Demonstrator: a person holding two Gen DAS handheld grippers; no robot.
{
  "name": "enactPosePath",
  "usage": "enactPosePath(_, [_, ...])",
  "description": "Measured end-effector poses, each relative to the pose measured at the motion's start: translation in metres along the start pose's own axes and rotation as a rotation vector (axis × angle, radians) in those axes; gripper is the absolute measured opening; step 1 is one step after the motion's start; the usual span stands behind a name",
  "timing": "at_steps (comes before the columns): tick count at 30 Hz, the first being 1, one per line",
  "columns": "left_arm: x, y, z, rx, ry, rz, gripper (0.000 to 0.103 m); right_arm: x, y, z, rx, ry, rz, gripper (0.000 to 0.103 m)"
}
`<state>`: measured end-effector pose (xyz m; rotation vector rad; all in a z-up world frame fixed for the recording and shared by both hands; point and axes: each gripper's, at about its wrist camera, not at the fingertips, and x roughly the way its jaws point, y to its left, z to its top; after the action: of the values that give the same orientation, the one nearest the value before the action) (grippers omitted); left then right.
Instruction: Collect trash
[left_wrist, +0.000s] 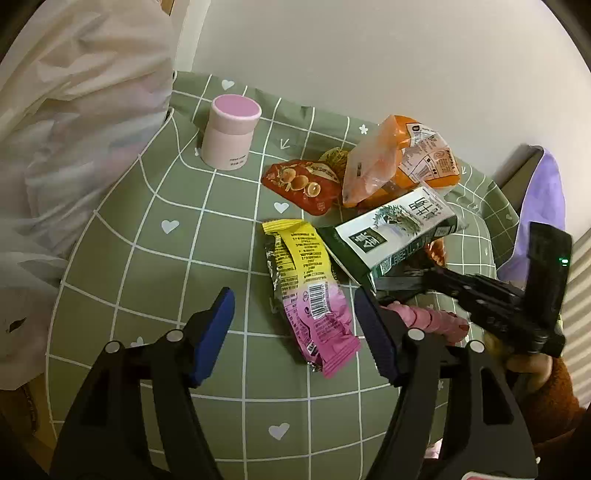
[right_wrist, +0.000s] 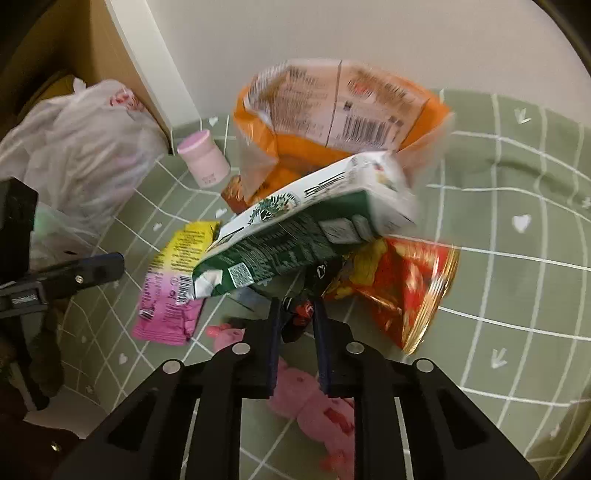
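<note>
My left gripper (left_wrist: 295, 325) stands open above the green checked tablecloth (left_wrist: 147, 277). A yellow and pink wrapper (left_wrist: 306, 291) lies flat just ahead of its blue pads, untouched. My right gripper (right_wrist: 297, 325) is shut on a small dark wrapper (right_wrist: 295, 314) with red patches. Just beyond it is a green and white carton (right_wrist: 295, 229), tilted and blurred. In the left wrist view the right gripper (left_wrist: 410, 282) reaches in under the carton (left_wrist: 388, 236). Behind are an orange bag (left_wrist: 399, 158) and a red snack packet (left_wrist: 299, 184).
A pink jar (left_wrist: 231, 133) stands at the back. A white plastic bag (left_wrist: 74, 129) bulges at the left edge. A pink plush toy (right_wrist: 306, 402) lies under the right gripper, with a red and gold packet (right_wrist: 399, 291) to its right. A cardboard box (right_wrist: 74, 44) stands behind the bag.
</note>
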<state>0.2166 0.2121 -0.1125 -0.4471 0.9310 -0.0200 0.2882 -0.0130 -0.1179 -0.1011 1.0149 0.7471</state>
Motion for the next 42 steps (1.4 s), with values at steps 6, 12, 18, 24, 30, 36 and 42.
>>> enactPosePath(6, [0.021,-0.007,0.007,0.019,0.039,0.029,0.065,-0.046,-0.015,-0.009,0.047,-0.084,-0.059,0.016])
enactPosePath(12, [0.05,-0.004,0.025,-0.006,0.105,0.059,0.059,-0.089,-0.038,-0.028,0.101,-0.13,-0.116,0.016])
enactPosePath(18, [0.069,-0.012,0.041,0.029,0.155,0.052,0.031,-0.11,-0.044,-0.043,0.126,-0.146,-0.141,0.016])
enactPosePath(24, [0.05,-0.021,0.037,0.048,0.09,0.053,0.018,-0.118,-0.042,-0.05,0.13,-0.165,-0.148,0.016])
enactPosePath(30, [0.006,-0.043,0.023,0.13,-0.028,0.034,0.008,-0.124,-0.036,-0.054,0.128,-0.181,-0.14,0.016])
enactPosePath(36, [-0.019,-0.074,0.021,0.232,-0.121,0.025,0.008,-0.132,-0.03,-0.057,0.119,-0.196,-0.148,0.016])
enactPosePath(42, [-0.017,-0.088,0.016,0.289,-0.078,-0.099,0.008,-0.149,-0.034,-0.067,0.144,-0.218,-0.182,0.016])
